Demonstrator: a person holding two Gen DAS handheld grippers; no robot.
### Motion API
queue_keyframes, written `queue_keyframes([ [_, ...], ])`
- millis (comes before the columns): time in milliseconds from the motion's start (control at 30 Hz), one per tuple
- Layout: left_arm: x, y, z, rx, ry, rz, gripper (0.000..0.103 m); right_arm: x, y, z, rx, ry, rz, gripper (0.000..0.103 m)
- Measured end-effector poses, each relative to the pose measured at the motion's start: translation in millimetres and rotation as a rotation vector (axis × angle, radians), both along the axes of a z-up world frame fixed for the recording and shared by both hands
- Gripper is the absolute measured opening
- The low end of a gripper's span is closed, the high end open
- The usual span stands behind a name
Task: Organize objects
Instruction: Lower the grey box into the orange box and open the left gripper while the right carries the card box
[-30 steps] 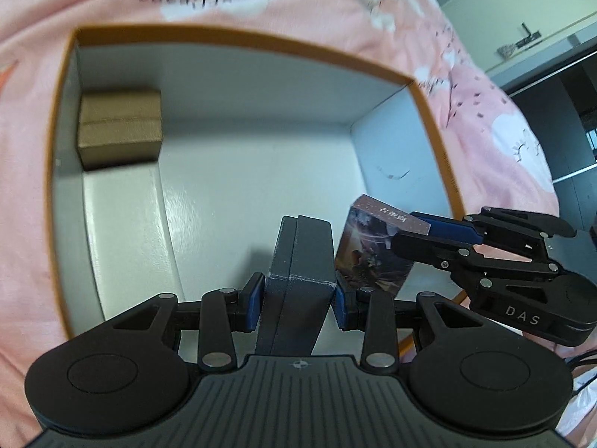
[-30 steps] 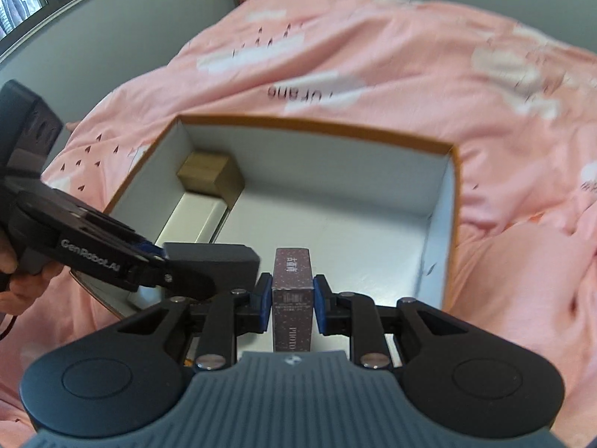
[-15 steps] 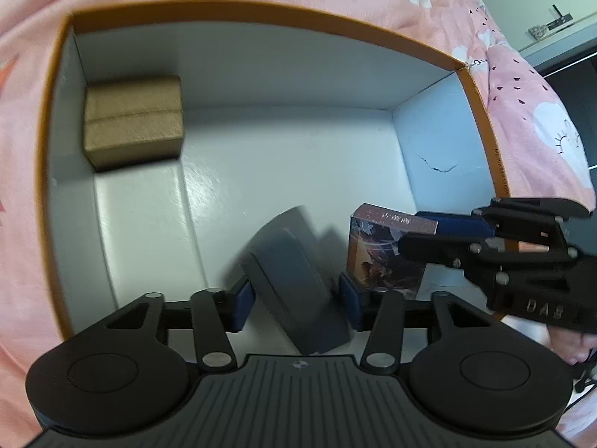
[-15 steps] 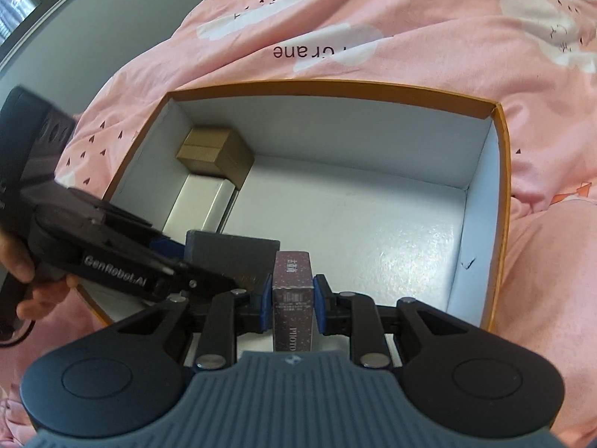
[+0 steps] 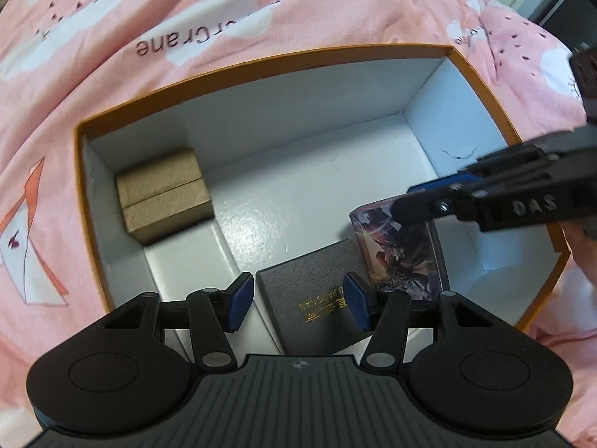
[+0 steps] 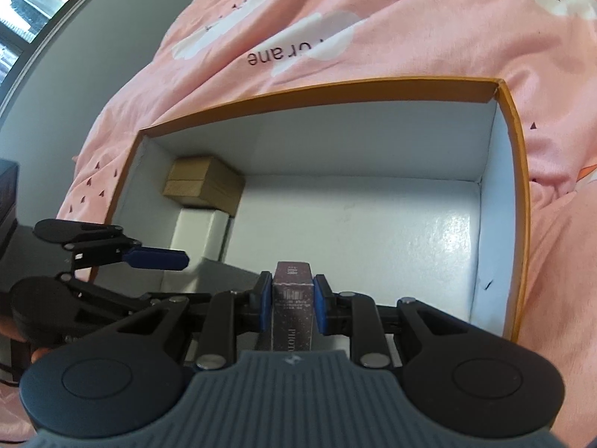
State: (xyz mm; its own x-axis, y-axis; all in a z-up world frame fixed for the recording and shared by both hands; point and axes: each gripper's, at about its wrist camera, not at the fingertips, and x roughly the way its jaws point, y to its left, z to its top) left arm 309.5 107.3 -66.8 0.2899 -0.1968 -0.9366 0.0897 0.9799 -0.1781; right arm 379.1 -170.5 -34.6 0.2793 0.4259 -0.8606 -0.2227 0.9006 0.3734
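Left wrist view. We list the left claw (image 5: 298,300), its jaws opening, blue pads (image 5: 238,298) standing clear on either side of a dark grey box (image 5: 317,298) with gold lettering; the pads do not press it. The grey box lies flat on the white floor of an open orange-rimmed carton (image 5: 261,63), near the front wall. Just beside it on the right we note a card pack (image 5: 403,257) with printed artwork, standing upright and pinched at its top by the right claw (image 5: 418,201), which reaches in from the right. In the far left corner of the carton sits a brown cardboard box (image 5: 164,194); in front of it lies a low white box (image 5: 186,265). The carton rests on a pink bedspread (image 5: 112,74) printed with white clouds and lettering.

Right wrist view. We record the right claw (image 6: 293,300) pressed onto the card pack (image 6: 291,298), narrow edge toward us, held inside the carton (image 6: 516,186) near its front. The left claw (image 6: 149,272) comes in from the left, jaws apart, one blue pad (image 6: 156,257) plainly visible. Under it a corner of the grey box (image 6: 224,276) shows. The brown box (image 6: 203,183) keeps the far left corner, the white box (image 6: 199,231) touching its near side. The bedspread (image 6: 373,18) surrounds the carton.
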Motion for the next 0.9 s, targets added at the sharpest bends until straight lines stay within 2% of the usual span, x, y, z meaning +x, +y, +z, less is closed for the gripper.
queue_keyframes([
  [200,8,-19,-8,0.024,-0.063,-0.084,0.063,7,5,-12,-0.077,0.026,0.018,0.027],
  [333,19,-20,-15,-0.017,-0.078,-0.087,0.061,6,7,-15,-0.101,0.027,0.035,0.028],
  [400,23,-24,-19,-0.030,-0.072,-0.100,0.057,5,9,-17,-0.131,0.025,0.035,0.032],
  [733,22,-47,-33,0.048,-0.019,-0.167,0.050,-5,25,-22,-0.318,-0.015,0.145,0.036],
  [900,16,-48,-34,0.016,0.007,-0.190,0.045,-7,29,-25,-0.354,-0.003,0.184,0.037],
])
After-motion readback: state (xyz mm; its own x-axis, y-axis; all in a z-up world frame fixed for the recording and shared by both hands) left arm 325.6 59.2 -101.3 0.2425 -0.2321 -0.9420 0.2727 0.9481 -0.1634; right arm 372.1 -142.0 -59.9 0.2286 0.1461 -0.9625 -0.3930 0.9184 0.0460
